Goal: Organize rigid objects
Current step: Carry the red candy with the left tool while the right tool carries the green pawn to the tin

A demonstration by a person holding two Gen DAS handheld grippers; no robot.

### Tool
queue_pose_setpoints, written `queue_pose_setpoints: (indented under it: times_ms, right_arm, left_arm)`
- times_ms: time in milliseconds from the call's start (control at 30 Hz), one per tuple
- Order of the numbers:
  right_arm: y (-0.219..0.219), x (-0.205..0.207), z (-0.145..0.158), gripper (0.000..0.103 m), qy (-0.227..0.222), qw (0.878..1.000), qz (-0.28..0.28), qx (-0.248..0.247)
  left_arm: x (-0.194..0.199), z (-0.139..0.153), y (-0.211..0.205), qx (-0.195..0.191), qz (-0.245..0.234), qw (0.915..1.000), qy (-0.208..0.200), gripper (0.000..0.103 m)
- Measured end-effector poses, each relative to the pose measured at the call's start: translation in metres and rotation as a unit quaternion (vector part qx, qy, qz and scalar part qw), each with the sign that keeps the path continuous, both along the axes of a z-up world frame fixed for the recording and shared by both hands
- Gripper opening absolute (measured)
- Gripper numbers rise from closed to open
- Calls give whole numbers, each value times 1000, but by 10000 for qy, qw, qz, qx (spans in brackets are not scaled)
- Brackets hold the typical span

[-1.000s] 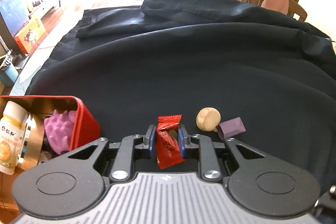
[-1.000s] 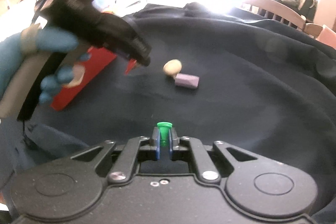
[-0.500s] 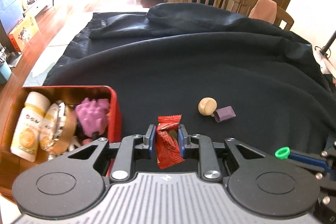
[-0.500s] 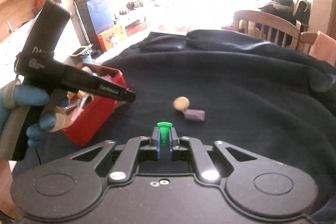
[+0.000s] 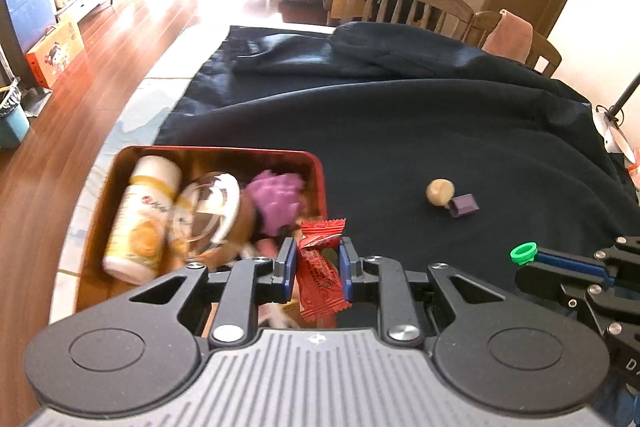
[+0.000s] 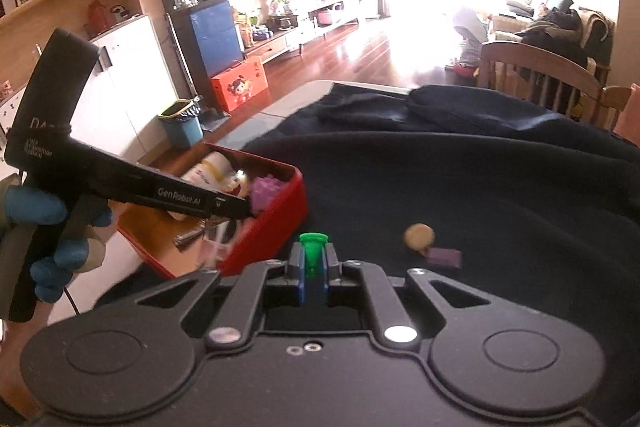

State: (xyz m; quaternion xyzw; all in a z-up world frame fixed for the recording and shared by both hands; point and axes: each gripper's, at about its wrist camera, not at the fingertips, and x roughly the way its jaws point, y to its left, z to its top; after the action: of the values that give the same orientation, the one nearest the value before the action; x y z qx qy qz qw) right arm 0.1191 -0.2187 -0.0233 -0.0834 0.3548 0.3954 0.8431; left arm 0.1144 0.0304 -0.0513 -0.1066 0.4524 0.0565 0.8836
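Observation:
My left gripper point(image 5: 317, 259) is shut on a red snack packet point(image 5: 320, 267) and hangs over the near right corner of the red tin box point(image 5: 224, 151). The box holds a white-and-yellow bottle point(image 5: 140, 215), a clear round piece and a purple knobbly toy point(image 5: 276, 201). My right gripper point(image 6: 313, 257) is shut on a small green plastic piece point(image 6: 312, 251), low over the dark cloth just right of the box point(image 6: 276, 231). A tan round object point(image 5: 439, 191) and a purple block point(image 5: 464, 205) lie together on the cloth, beyond both grippers.
A dark blue cloth point(image 5: 420, 131) covers the table and bunches in a fold at the far side. Wooden chairs point(image 5: 404, 3) stand behind it. The box sits at the table's left edge, with wooden floor and a teal bin point(image 6: 182, 125) beyond. A gloved hand point(image 6: 44, 227) holds the left gripper.
My left gripper has carried the red packet leftward and up, from over the cloth to over the box's corner. The right gripper has risen and drawn nearer the box with the green piece.

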Motion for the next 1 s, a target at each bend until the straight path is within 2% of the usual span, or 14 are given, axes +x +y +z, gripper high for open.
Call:
queue_pose_setpoints:
  times_ms: [467,733,1000]
  right_arm:
    - [69,-16,-10,7,144,9996,242,-60]
    - [124,-19,-35,6,471,9973,458,-321]
    - [158,-19,-60,6,710,9940,563,-612]
  left_arm:
    - [-26,-13,69,63,144,9996,223,21]
    - [-29,-33,100,120,58,9983,574,21]
    - [-25,-54,108,158,-137,9960,874,21]
